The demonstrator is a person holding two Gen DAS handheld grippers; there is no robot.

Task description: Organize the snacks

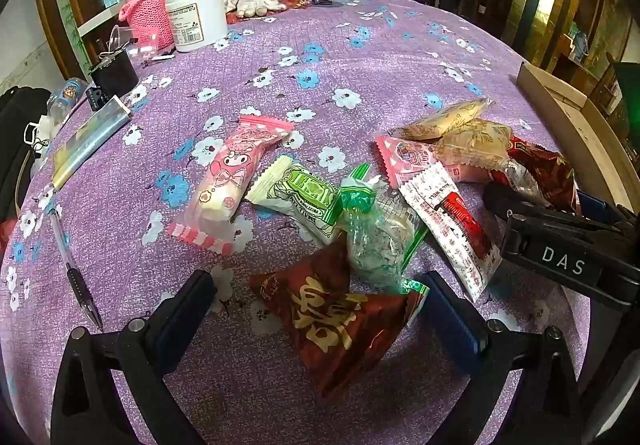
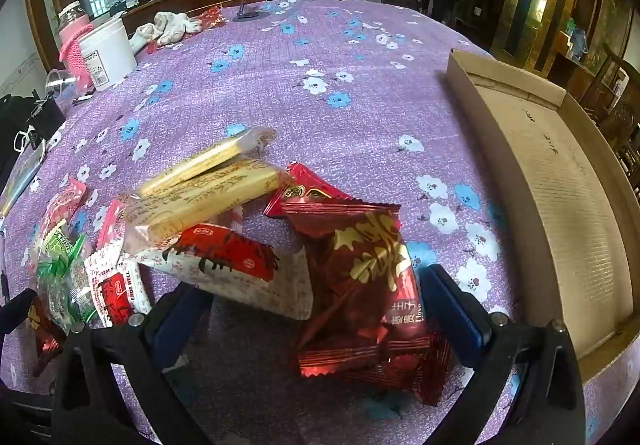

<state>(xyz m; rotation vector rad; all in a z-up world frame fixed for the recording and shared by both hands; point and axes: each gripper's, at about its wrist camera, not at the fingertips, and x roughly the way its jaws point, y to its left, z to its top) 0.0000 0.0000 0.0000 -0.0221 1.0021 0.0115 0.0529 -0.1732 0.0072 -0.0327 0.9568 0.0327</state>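
Note:
Several wrapped snacks lie in a loose heap on the purple flowered tablecloth. My left gripper (image 1: 316, 309) is open, its blue-padded fingers either side of a dark red packet with gold writing (image 1: 340, 321), not pressing it. Beyond that lie a green clear packet (image 1: 376, 233), a green-and-white packet (image 1: 300, 197) and a pink cartoon packet (image 1: 228, 181). My right gripper (image 2: 316, 301) is open around another dark red packet (image 2: 364, 285); a white-and-red packet (image 2: 232, 265) and two beige bars (image 2: 208, 189) lie just ahead. The right gripper (image 1: 568, 241) also shows in the left wrist view.
An open cardboard box (image 2: 560, 181) lies at the table's right edge. At the far left stand a white tub (image 1: 196, 13), a pink knitted holder (image 1: 146, 15) and white gloves (image 1: 248, 3). A pen (image 1: 74, 273) and a flat silver packet (image 1: 90, 137) lie at the left.

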